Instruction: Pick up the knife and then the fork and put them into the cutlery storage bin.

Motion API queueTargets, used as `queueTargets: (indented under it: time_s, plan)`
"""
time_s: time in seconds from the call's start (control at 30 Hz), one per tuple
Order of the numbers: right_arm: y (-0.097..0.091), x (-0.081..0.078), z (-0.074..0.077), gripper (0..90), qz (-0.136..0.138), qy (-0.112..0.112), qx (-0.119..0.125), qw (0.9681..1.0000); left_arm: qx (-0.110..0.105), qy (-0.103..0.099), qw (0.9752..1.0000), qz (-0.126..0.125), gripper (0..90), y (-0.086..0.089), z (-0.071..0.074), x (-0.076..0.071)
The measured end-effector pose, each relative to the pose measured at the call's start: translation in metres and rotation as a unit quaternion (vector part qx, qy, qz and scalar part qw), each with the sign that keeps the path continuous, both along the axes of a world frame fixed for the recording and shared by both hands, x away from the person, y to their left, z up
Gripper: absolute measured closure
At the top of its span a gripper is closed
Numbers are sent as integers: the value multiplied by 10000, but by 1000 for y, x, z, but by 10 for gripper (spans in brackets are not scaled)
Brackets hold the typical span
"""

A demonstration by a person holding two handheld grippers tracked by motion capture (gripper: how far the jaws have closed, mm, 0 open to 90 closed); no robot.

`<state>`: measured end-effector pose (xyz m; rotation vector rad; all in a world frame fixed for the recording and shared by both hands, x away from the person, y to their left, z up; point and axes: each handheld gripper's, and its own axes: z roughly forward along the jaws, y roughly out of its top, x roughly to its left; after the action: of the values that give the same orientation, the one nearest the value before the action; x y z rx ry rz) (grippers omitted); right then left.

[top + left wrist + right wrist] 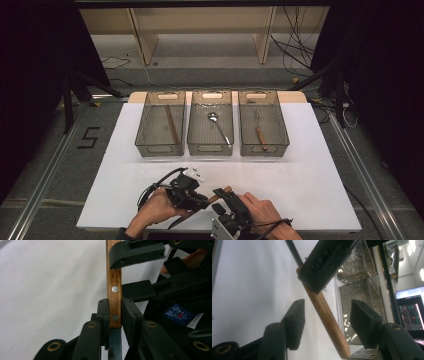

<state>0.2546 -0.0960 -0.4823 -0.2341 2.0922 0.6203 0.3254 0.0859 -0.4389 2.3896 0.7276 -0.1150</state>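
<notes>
At the near edge of the worktop [300, 165], the left gripper [192, 197] has its jaws clamped on a knife [113, 290] right where the wooden handle meets the steel blade, so the handle sticks out free, offered to the other hand. The right gripper [224, 196] sits just beside it, its jaws half-wide and straddling the far end of that handle without pressing yet, as the right gripper view shows a gap on both sides of the wood. This looks like a hand-over: a grip on the handle would probably let the knife be carried and laid down lengthwise. The knife is thus held in the air between the 2 grippers, low over the white sheet. Farther back, 3 clear bins stand in a row: the left bin [142, 142] holds a pair of chopsticks [172, 124], the middle bin [195, 142] a spoon [219, 126], the right bin [282, 140] a wood-handled fork [260, 131], which suggests sorting by kind. Beyond lie grey floor, loose cables and a pale wooden frame [142, 42] between dark curtains.
</notes>
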Motion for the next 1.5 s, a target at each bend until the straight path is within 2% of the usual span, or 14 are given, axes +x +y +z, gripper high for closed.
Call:
queueTargets:
  time_s: [0.23, 0.27, 0.6, 0.67, 0.87, 0.97, 1.07, 1.23, 1.37, 1.43, 1.5]
  plan:
    - [3, -2, -7, 546, 100, -308, -277, 9991, -11, 40, 10000, -33, 768, -1, 0, -1]
    - [3, -1, -7, 559, 174, -369, -374, 9985, -8, 54, 10000, -41, 768, -1, 0, -1]
    - [3, -3, -11, 666, 271, -717, -568, 9954, -16, 158, 9998, -108, 767, -1, 0, -1]
    - [3, -3, -13, 690, 231, -724, -606, 9953, -45, 170, 9998, -107, 768, -1, 0, -1]
    - [3, -5, -16, 750, 335, -915, -781, 9922, -54, 218, 9997, -115, 767, -1, -1, -1]
    - [3, -5, -17, 772, 442, -1064, -893, 9893, -70, 233, 9996, -108, 767, -1, -1, -1]
    - [3, -5, -19, 800, 473, -1109, -979, 9879, -104, 234, 9996, -93, 766, 1, 1, 0]
    - [3, -6, -18, 809, 549, -1147, -985, 9870, -153, 283, 9994, -140, 752, 6, 3, 1]
    - [1, -6, -18, 810, 484, -1119, -1016, 9873, -369, 234, 9990, 71, 667, 16, 8, 4]
    - [0, -5, -17, 810, 483, -1127, -1049, 9869, -401, 196, 9988, 213, 612, 23, 12, 6]
    - [-2, -3, -17, 810, 433, -1094, -1015, 9879, -503, 134, 9980, 358, 576, 31, 15, 9]
